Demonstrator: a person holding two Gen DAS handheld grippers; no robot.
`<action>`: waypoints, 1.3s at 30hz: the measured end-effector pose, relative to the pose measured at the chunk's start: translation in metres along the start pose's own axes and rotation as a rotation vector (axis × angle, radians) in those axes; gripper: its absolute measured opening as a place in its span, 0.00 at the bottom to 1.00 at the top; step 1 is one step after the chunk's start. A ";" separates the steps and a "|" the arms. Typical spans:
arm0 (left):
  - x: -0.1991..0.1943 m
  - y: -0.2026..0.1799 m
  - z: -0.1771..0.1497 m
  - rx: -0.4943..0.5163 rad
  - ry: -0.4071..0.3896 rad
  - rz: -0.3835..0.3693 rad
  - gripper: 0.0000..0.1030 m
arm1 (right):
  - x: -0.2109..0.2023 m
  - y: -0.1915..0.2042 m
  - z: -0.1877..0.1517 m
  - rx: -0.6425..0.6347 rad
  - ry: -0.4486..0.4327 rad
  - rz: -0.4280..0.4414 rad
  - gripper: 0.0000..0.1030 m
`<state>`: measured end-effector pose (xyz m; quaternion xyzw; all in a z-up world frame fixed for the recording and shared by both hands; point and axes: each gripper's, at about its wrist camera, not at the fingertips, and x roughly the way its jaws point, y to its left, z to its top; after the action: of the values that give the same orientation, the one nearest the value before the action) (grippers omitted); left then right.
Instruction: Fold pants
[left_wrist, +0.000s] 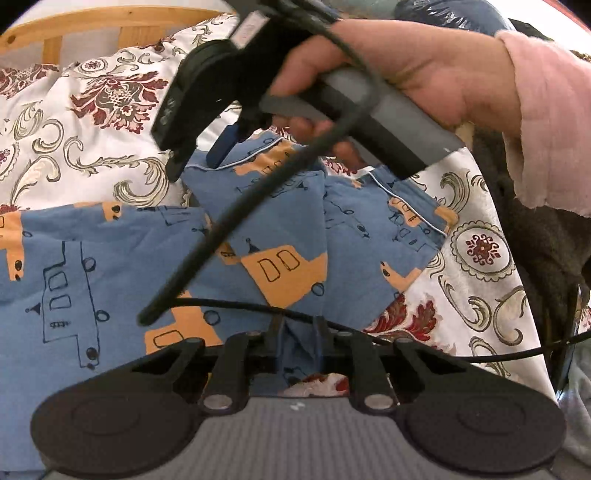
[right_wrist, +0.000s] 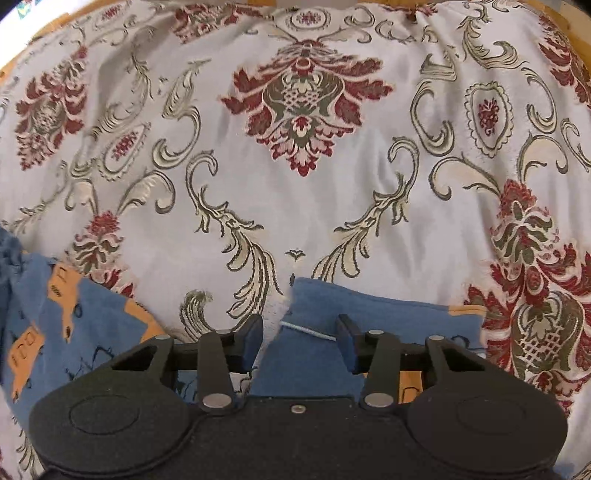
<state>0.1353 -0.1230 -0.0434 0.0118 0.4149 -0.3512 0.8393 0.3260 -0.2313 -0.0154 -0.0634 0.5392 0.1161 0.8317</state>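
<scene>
The blue cotton pyjama pants (left_wrist: 122, 258), printed with orange vehicles and edged in white piping, lie spread and rumpled across the bed's cream bedspread (right_wrist: 332, 184) with its red and gold floral pattern, a pale wooden bed frame (left_wrist: 74, 26) showing at the far side. They look light, soft and floppy, so they should drape and wrinkle rather than hold a crease, and I'd judge the hems and the waistband to be the best places to pinch them. The left hand-held gripper (left_wrist: 295, 332) has its jaws drawn close with a bunched fold of the blue cloth pinched between them. The right hand-held gripper (right_wrist: 300, 341), carried by a hand (left_wrist: 406, 74) in a pink sleeve (left_wrist: 546, 110), hangs over a piped hem corner; the cloth sits between its blue pads (right_wrist: 253, 343), but the jaws stand partly apart and don't seem to be pressing on it yet. A black cable (left_wrist: 229, 221) trails across the pants.
</scene>
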 end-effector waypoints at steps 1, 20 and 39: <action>0.001 0.000 -0.001 0.003 0.001 0.004 0.15 | 0.001 0.002 -0.002 -0.008 -0.008 -0.021 0.30; -0.007 -0.045 -0.008 0.248 -0.043 0.151 0.00 | -0.153 -0.092 -0.142 0.279 -0.577 -0.005 0.06; 0.018 -0.086 -0.031 0.553 0.057 0.158 0.00 | -0.126 -0.109 -0.274 0.445 -0.449 -0.289 0.06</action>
<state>0.0700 -0.1885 -0.0527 0.2825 0.3245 -0.3839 0.8170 0.0638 -0.4154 -0.0156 0.0710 0.3402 -0.1121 0.9310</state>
